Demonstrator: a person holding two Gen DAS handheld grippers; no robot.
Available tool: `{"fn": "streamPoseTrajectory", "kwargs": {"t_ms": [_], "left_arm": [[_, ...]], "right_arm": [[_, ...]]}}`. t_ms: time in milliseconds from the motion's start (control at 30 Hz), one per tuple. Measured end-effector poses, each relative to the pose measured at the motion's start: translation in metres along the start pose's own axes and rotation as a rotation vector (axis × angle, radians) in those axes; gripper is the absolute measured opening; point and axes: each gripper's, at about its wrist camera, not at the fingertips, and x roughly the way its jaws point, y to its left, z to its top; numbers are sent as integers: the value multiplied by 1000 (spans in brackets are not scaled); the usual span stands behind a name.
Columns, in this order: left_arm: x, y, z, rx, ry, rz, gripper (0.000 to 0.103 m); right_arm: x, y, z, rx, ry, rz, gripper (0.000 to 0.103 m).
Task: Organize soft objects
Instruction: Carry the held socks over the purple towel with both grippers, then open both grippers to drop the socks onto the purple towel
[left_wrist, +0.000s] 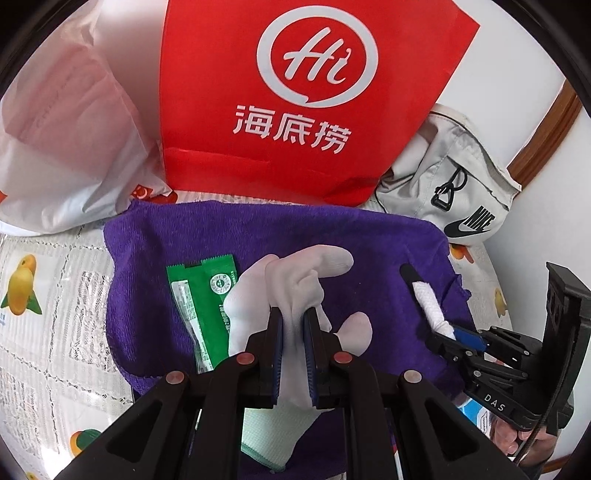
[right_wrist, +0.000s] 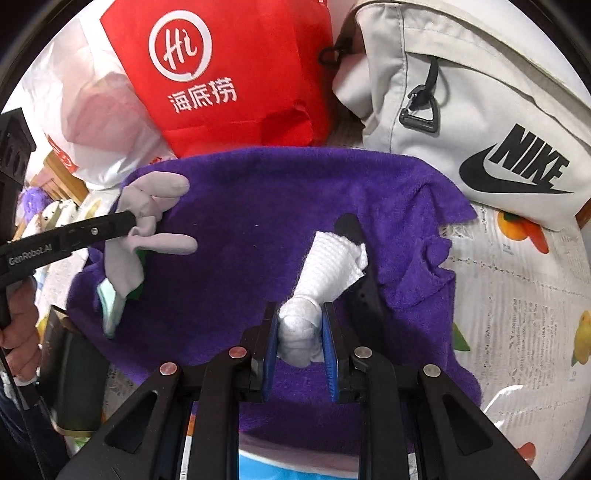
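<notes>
Clearly both hands are loaded: the left gripper (left_wrist: 294, 321) has its fingers pinched nearly together on a white glove (left_wrist: 295, 284), which hangs at mid-frame of the left view over the purple towel (left_wrist: 258, 236), cuff drooping toward the bottom edge. The right gripper (right_wrist: 300, 332) has its fingers narrowed on the twisted end of a white waffle-weave cloth (right_wrist: 325, 266), centre of the right view, its loose end fanning upward over a black object (right_wrist: 349, 225) I cannot identify. Risks, as I judge them: the glove is held by a thin bunched fold, so it could slide out if swung or tugged. Its dangling fingers sit just beside the green sachet (left_wrist: 199, 295) and could drag it off the towel. The cloth's twist might unravel, leaving the fingers clamped on very little. Lowering either load could snag the towel's pile and rumple it across the fruit-print tabletop (right_wrist: 524, 314). Crowding at the top of the frames, from the red paper bag (left_wrist: 314, 96) and the grey Nike bag (right_wrist: 480, 110), leaves scant room.
</notes>
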Motion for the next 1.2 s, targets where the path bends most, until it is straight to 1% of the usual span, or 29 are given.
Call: {"fn": "streamPoseTrajectory", "kwargs": {"t_ms": [267, 433, 467, 533, 567, 600, 633, 667, 700, 767, 867, 1033, 1200], "left_arm": [[2, -4, 0, 9, 8, 2, 11], [7, -8, -2, 14, 20, -2, 11], [7, -9, -2, 13, 20, -4, 11], [8, -10, -3, 18, 24, -3, 12], [8, -10, -4, 18, 25, -2, 14], [8, -10, -4, 17, 23, -3, 22], [7, -11, -4, 17, 19, -4, 26], [6, -12, -4, 17, 13, -1, 33], [4, -12, -4, 19, 7, 1, 35], [2, -14, -3, 23, -1, -6, 35], [-1, -17, -4, 32, 0, 1, 43], [-7, -22, -5, 42, -10, 11, 44], [-23, -26, -4, 42, -58, 32, 44]], "right_arm": [[7, 9, -3, -32, 27, -19, 23], [7, 9, -3, -25, 28, -19, 24], [8, 8, -3, -25, 30, -18, 25], [9, 9, -3, -28, 35, -16, 31], [9, 9, -3, -29, 34, -15, 35], [8, 9, -4, -32, 30, -14, 39], [7, 10, -4, -37, 23, -13, 41], [5, 10, -3, -40, 15, -16, 48], [3, 10, -3, -42, 6, -21, 54], [-2, 11, -2, -50, -18, -35, 57], [-10, 12, 1, -47, -42, -41, 59], [-23, 10, 4, -22, -93, -18, 59], [-42, 9, 9, 13, -155, 16, 59]]}}
